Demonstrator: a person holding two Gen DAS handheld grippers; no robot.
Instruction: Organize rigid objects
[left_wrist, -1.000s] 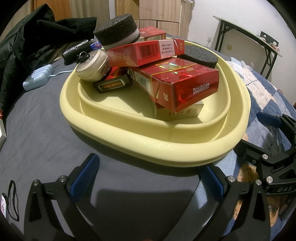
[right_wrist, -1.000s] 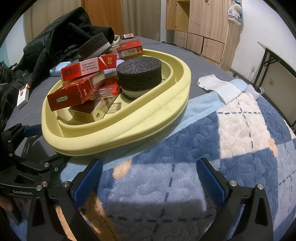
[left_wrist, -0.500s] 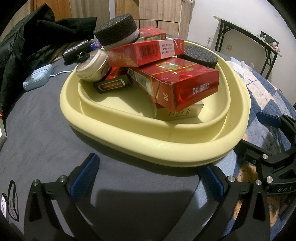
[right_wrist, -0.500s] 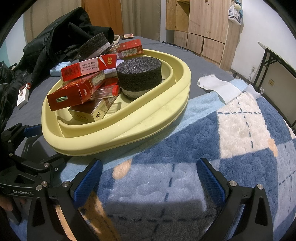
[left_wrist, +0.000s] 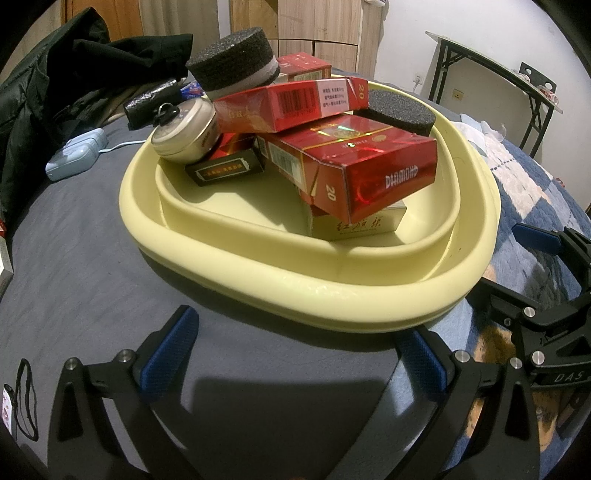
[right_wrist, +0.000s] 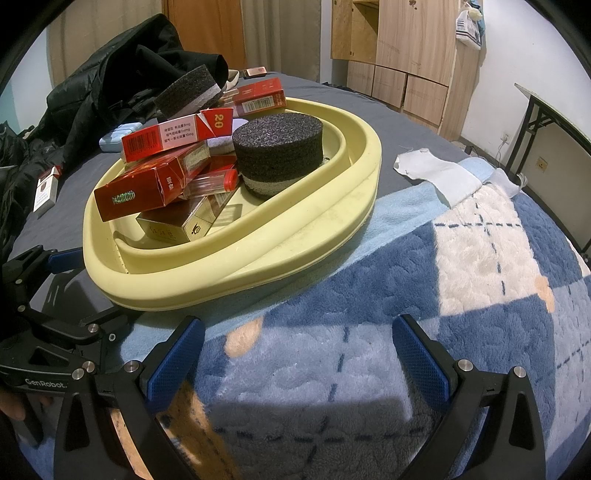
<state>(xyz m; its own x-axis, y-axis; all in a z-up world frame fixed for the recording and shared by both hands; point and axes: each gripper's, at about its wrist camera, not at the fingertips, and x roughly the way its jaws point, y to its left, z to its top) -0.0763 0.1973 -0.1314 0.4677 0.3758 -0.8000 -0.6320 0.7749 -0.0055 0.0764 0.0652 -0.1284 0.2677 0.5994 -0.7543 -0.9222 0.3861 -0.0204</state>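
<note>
Both tools wide open, holding nothing. Yellow basin (left_wrist: 314, 295) sits on the bed just ahead of the left tool (left_wrist: 295, 354), and ahead-left of the right tool (right_wrist: 295, 354). Piled inside: red boxes (left_wrist: 369, 173), black sponges (right_wrist: 277, 147), round tin (left_wrist: 184, 133).

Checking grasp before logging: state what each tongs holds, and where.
Nothing. Left tongs and right tongs are both open and empty, short of the yellow tray.

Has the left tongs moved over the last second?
No. In the left wrist view the left tongs sit open at the same offset from the yellow basin rim as before.
</note>
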